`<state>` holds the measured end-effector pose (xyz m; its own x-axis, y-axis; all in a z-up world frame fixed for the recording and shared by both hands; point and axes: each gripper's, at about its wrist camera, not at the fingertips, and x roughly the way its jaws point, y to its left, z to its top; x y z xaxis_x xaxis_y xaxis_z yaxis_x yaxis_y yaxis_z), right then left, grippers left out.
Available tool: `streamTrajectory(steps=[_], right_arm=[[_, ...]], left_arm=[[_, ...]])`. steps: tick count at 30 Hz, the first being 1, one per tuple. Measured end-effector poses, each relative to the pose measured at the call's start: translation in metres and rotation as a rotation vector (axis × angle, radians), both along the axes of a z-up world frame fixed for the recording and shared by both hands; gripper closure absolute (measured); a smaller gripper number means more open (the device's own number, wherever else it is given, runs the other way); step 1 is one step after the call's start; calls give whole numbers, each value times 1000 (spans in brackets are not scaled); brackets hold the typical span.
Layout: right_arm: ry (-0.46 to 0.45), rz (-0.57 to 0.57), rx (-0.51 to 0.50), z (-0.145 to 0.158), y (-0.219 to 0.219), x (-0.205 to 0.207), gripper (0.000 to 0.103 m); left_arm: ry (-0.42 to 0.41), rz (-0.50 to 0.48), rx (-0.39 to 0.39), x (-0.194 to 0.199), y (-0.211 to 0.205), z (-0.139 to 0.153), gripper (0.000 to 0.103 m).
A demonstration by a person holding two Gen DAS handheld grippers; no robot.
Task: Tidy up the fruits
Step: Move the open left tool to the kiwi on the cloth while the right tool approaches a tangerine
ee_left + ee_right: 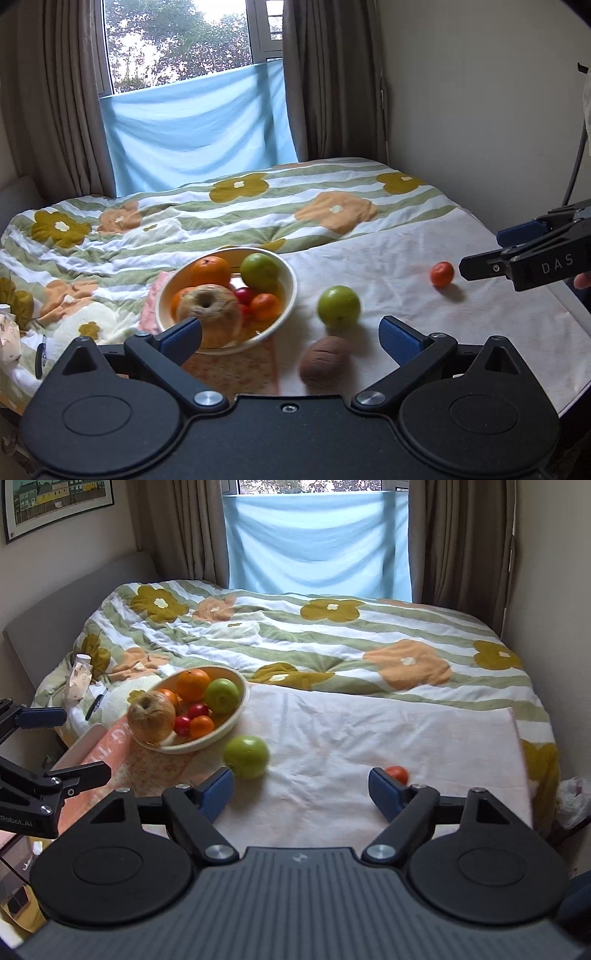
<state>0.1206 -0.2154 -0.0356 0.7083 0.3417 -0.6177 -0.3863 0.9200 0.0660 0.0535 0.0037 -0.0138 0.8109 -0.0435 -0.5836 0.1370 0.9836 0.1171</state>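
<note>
Left wrist view: the left tool [290, 338] is spread wide and empty above a brown fruit [324, 361], with a green apple [338, 306] beyond it and the bowl [288, 291] of fruit to the left. A tangerine [441, 274] lies by the right tool [480, 251].

Right wrist view: the right tool [301, 788] gapes empty; the apple [246, 756] sits beside its left finger, the tangerine [397, 774] behind its right, both on the bed's towel [369, 738].

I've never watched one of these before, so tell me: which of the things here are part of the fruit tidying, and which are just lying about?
Part of the job:
- bowl of fruit
- loose green apple
- brown fruit
- small orange fruit
- left claw, open
- right claw, open

Just lying about:
- flowered quilt
- blue cloth at the window
- curtains
- framed picture
</note>
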Motion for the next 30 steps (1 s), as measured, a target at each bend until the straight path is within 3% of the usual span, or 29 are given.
streamTrajectory(steps=[6, 13, 19, 30], right_arm=[[8, 14, -26, -14, -43, 10, 8], [16, 51, -51, -40, -71, 40, 8], [27, 77, -59, -65, -72, 68, 8], [68, 104, -60, -101, -53, 96, 10]], left_arm=[[15, -10, 12, 4, -33, -16, 0], [35, 0, 64, 31, -36, -44, 0], [119, -44, 79, 60, -26, -74, 1], [233, -87, 64, 84, -16, -114, 14]])
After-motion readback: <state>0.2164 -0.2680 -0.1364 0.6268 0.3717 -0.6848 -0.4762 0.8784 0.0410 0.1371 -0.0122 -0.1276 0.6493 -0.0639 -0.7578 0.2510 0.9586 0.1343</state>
